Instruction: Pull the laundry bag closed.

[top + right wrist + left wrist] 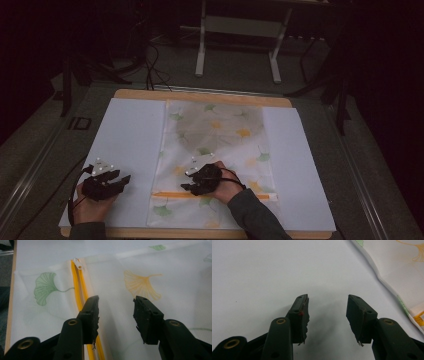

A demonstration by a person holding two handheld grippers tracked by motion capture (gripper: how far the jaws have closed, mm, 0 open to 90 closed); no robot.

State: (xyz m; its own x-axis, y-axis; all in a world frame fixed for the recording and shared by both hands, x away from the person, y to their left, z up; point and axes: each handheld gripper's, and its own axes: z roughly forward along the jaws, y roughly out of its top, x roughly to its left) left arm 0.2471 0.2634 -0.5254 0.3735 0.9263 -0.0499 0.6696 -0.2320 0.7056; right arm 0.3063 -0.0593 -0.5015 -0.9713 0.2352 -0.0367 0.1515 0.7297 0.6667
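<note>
A white mesh bag (215,145) printed with green and yellow leaves lies flat down the middle of the table. Its yellow zipper (220,195) runs across the bag near the front edge. My right gripper (187,186) hovers low over the bag's front left part, open with nothing between its jaws. In the right gripper view that gripper (116,315) stands over the mesh beside the zipper (79,290), with the white zipper pull (79,265) farther ahead. My left gripper (124,182) is open over the white sheet, left of the bag. The left gripper view shows this gripper (327,315) empty and the bag's edge (402,277) to the right.
The bag rests on a white sheet (130,135) that covers a wooden board (200,95). A white metal stand (240,35) and cables are on the dark floor beyond the table. Bare sheet shows on both sides of the bag.
</note>
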